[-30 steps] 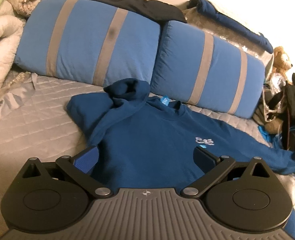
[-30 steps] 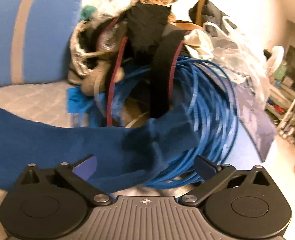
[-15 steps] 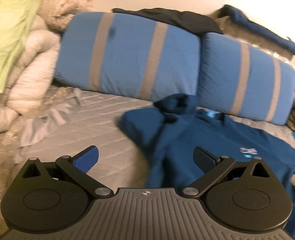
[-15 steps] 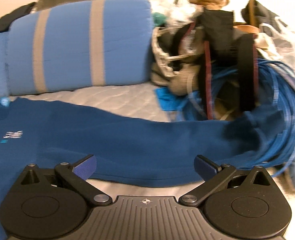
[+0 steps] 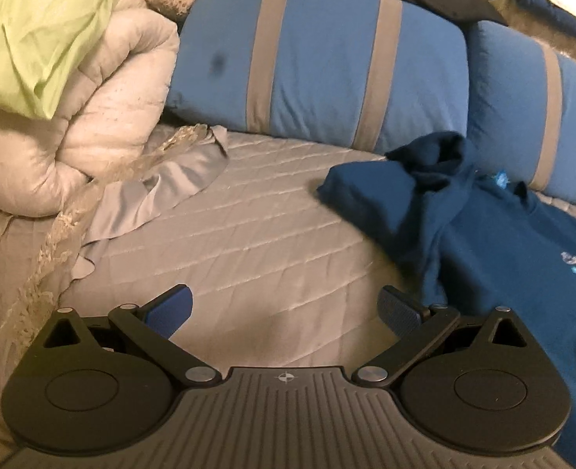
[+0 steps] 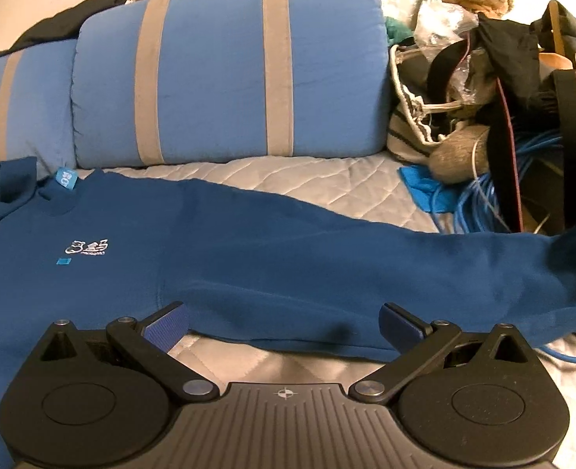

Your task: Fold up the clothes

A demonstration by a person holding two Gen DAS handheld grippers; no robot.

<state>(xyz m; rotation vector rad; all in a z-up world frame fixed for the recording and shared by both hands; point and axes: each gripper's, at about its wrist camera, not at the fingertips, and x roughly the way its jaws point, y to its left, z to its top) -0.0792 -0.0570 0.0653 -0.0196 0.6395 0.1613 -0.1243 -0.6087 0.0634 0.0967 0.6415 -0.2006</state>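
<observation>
Hovering wide open and empty: left gripper [image 5: 286, 305], right gripper [image 6: 284, 318].

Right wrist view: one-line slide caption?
Open right gripper hovers over the outstretched sleeve of a blue sweatshirt on a quilted bed.

Bare quilted bedspread [image 5: 249, 242] lies open left of the sweatshirt [image 5: 503, 242]; cable pile [image 6: 495, 195] crowds its right sleeve end.

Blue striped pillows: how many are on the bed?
2. The left pillow sits beside the rolled comforter; the right pillow sits behind the sweatshirt's outstretched sleeve, next to the clutter pile. None appear hidden.
</observation>
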